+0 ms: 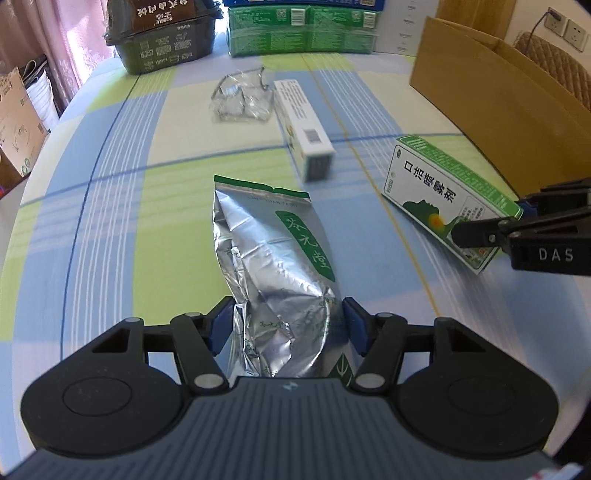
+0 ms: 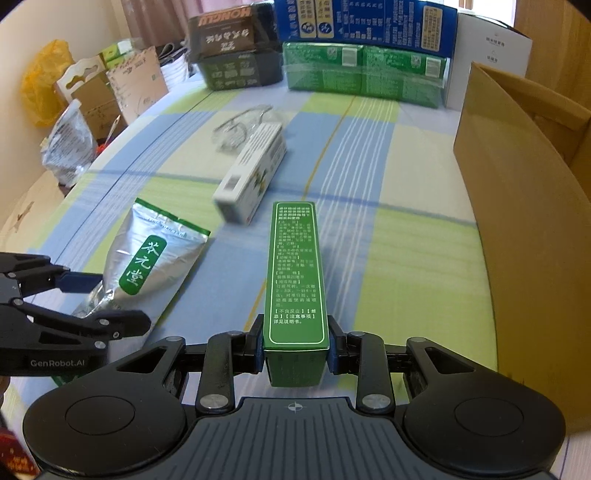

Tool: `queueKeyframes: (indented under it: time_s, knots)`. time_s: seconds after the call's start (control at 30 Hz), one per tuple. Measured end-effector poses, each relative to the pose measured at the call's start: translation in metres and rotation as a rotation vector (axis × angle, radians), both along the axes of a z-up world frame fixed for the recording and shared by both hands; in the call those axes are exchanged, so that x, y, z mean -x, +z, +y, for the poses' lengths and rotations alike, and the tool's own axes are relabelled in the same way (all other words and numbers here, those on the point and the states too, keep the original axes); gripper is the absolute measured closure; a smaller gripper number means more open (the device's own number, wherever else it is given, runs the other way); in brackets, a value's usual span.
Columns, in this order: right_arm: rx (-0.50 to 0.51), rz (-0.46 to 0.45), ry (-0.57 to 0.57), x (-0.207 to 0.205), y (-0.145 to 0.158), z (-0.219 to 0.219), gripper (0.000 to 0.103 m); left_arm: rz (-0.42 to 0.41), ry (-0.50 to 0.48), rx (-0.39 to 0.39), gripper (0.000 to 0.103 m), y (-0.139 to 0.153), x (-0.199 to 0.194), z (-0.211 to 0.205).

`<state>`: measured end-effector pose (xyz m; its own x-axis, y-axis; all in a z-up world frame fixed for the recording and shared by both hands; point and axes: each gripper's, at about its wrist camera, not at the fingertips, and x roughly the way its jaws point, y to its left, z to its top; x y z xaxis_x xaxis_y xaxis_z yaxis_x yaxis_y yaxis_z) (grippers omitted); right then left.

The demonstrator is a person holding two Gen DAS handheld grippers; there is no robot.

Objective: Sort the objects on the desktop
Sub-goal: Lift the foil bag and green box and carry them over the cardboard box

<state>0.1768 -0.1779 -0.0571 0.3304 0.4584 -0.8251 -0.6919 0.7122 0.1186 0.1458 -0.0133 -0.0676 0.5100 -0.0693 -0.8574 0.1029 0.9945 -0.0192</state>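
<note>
1. Checked tablecloth (image 1: 110, 221) in blue, green and cream covers the work surface; cartons and stacked packages line its far edge.
2. Silver foil tea pouch (image 1: 273, 266) with a green label sits at mid-table, its near end pinched between the blue pads of the left gripper (image 1: 290, 325). The right wrist view shows the same pouch (image 2: 147, 273) slanting down toward the cloth, with the left gripper (image 2: 107, 299) closed on its crumpled end.
3. Green spray box (image 2: 295, 277) is clamped at its near end by the right gripper (image 2: 295, 347), jaws pressed against both long sides, printed text face up. From the left wrist the box (image 1: 443, 195) appears tilted, white-and-green face showing, with the right gripper (image 1: 491, 221) at its lower corner.
4. White carton (image 1: 303, 125) lies flat beyond the pouch, apart from both held items; blurred in both views.
5. Crumpled clear plastic wrapper (image 1: 242, 98) lies just beside the carton's far end.
6. Open brown cardboard box (image 2: 524, 221) stands at the right side of the table, near the spray box.
7. Dark food box (image 1: 162, 40) and green shrink-wrapped packs (image 1: 303, 33) sit along the back.
</note>
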Motion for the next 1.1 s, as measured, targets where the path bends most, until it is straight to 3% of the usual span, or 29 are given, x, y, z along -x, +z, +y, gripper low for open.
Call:
queueKeyframes:
  time_s: [0.17,0.23,0.33,0.63,0.77,0.93,1.1]
  knots:
    - [0.000,-0.005,-0.001,0.000,0.000,0.001,0.071,0.001,-0.017,-0.011,0.038,-0.001,0.003,-0.005]
    - [0.003,-0.011,-0.006,-0.002,-0.001,0.003,0.061,0.010,-0.003,0.004,0.036,-0.003,0.000,-0.002]
    - [0.018,-0.027,0.001,-0.005,-0.004,0.006,0.055,0.021,-0.008,0.003,0.032,-0.007,-0.006,0.000]
    - [0.058,-0.018,0.054,-0.009,-0.017,0.021,0.055,0.052,-0.050,-0.028,0.023,-0.015,-0.018,-0.006]
    - [0.069,-0.023,0.062,-0.008,-0.019,0.022,0.055,0.054,-0.054,-0.036,0.027,-0.014,-0.019,-0.005]
    - [0.069,-0.015,0.070,-0.009,-0.020,0.027,0.055,0.052,-0.069,-0.026,0.047,-0.010,-0.018,-0.005]
    - [0.074,-0.014,0.062,-0.011,-0.021,0.028,0.055,0.048,-0.063,-0.019,0.052,-0.008,-0.018,-0.006]
